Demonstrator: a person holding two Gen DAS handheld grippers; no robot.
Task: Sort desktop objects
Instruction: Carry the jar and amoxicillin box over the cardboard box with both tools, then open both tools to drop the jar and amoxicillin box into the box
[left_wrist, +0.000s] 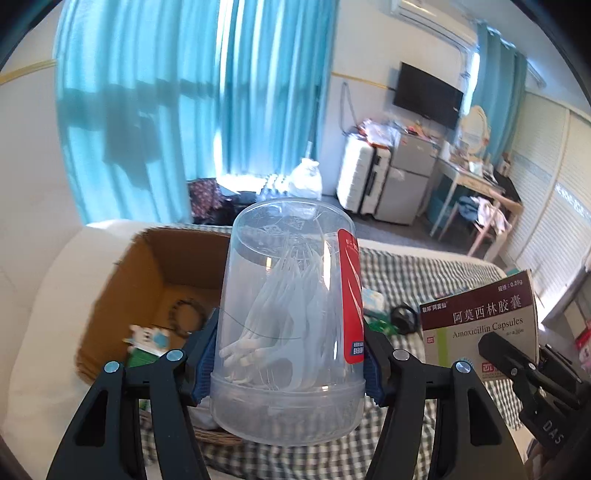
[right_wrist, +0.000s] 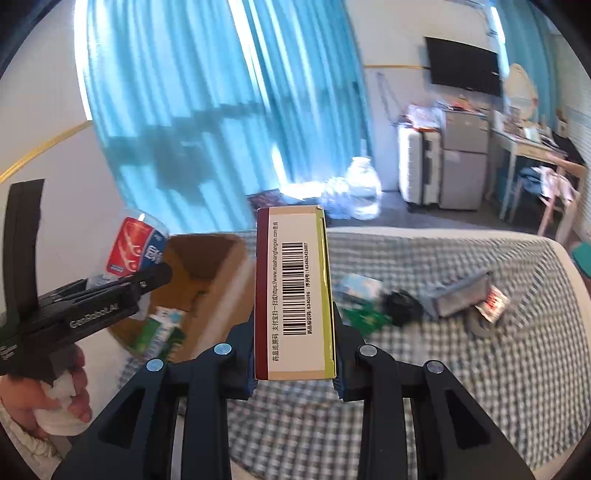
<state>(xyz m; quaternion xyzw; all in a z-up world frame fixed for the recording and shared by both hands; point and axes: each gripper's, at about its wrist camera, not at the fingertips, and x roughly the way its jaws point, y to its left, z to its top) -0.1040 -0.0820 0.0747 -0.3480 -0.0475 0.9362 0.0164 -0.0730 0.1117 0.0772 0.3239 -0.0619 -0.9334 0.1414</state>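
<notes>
At nine o'clock the cardboard box (left_wrist: 147, 280) sits open on the checked bedspread (left_wrist: 417, 273), a bead bracelet (left_wrist: 186, 315) inside. At centre, the left gripper (left_wrist: 290, 360) has its fingers clamped on a clear floss-pick jar (left_wrist: 288, 317), held above the bed. At three o'clock the right gripper (right_wrist: 295, 376) pinches the amoxicillin box (right_wrist: 295, 291), also raised over the bedspread.

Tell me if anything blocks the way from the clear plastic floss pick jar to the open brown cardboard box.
Nothing visible does. The left gripper holds the clear plastic floss pick jar up, and the open brown cardboard box lies just beyond it, its top uncovered.
</notes>
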